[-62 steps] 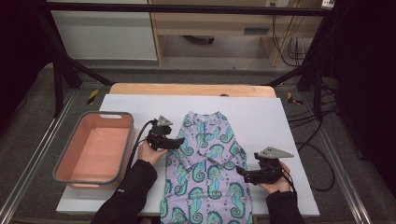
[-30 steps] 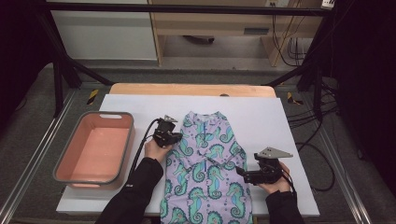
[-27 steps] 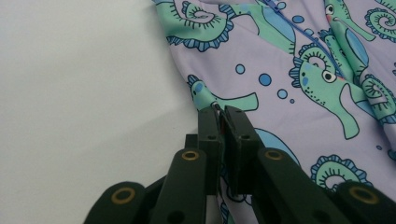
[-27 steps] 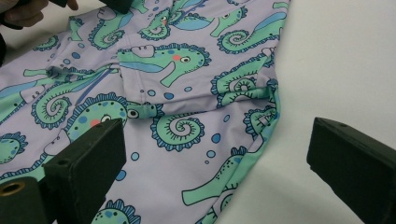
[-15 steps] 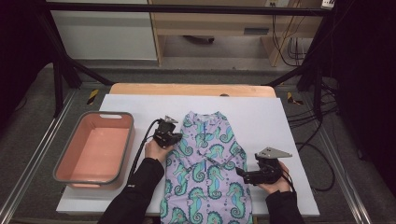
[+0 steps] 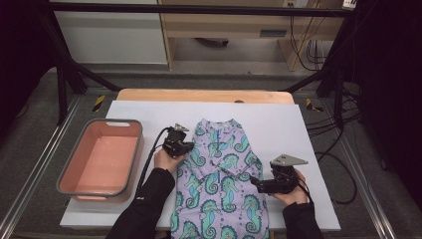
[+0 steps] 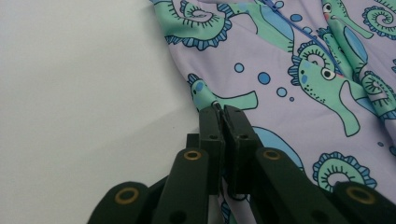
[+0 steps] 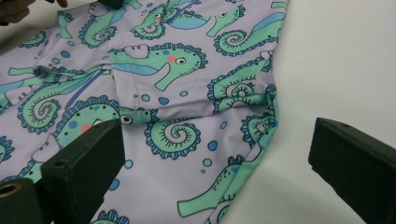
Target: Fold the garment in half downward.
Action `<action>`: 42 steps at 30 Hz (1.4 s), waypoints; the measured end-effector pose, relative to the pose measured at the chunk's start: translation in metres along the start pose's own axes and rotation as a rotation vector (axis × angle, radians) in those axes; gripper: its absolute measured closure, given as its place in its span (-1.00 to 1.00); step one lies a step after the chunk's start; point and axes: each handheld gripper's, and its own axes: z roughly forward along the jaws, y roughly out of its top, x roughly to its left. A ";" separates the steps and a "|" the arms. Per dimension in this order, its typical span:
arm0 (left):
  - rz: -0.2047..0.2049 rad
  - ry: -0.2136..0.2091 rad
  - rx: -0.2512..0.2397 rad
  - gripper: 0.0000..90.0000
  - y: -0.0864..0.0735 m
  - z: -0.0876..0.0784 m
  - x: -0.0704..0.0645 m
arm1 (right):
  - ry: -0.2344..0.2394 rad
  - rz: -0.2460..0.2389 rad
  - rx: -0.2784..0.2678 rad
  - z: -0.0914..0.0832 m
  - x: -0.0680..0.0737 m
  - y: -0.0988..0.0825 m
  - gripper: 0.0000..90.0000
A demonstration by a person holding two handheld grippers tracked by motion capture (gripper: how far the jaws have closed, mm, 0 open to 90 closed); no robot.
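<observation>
We note a lilac garment [image 6: 221, 179] printed with green seahorses lying flat on the white sheet [image 6: 278, 119] that covers the table, its collar end toward the far edge and its lower part running off the near edge between the person's forearms. The left gripper [image 6: 186, 148] sits at the garment's left edge, and in the left gripper view its jaws are pressed together with a thin fold of the garment's hem [image 7: 219, 108] pinched at their tips, so we record it as clenched on the fabric. The right gripper [image 6: 255, 183] rests at the garment's right edge, nearer the near edge of the table; in the right gripper view its jaws stand wide apart, one over the printed cloth [image 8: 187, 93] and one over the bare sheet, grasping nothing. A pink tub [image 6: 67, 174] with a grey rim stands at the left edge of the table, well apart from the garment.
</observation>
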 end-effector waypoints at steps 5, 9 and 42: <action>0.002 -0.005 -0.003 0.91 -0.001 0.000 0.001 | -0.017 0.020 0.001 0.010 -0.007 0.010 -0.81; 0.011 -0.006 -0.005 0.91 -0.001 0.000 0.001 | -0.052 0.019 0.028 0.023 -0.013 0.018 -0.76; 0.006 -0.021 -0.005 0.92 -0.001 0.000 0.003 | -0.019 0.050 0.083 0.102 -0.055 0.064 0.29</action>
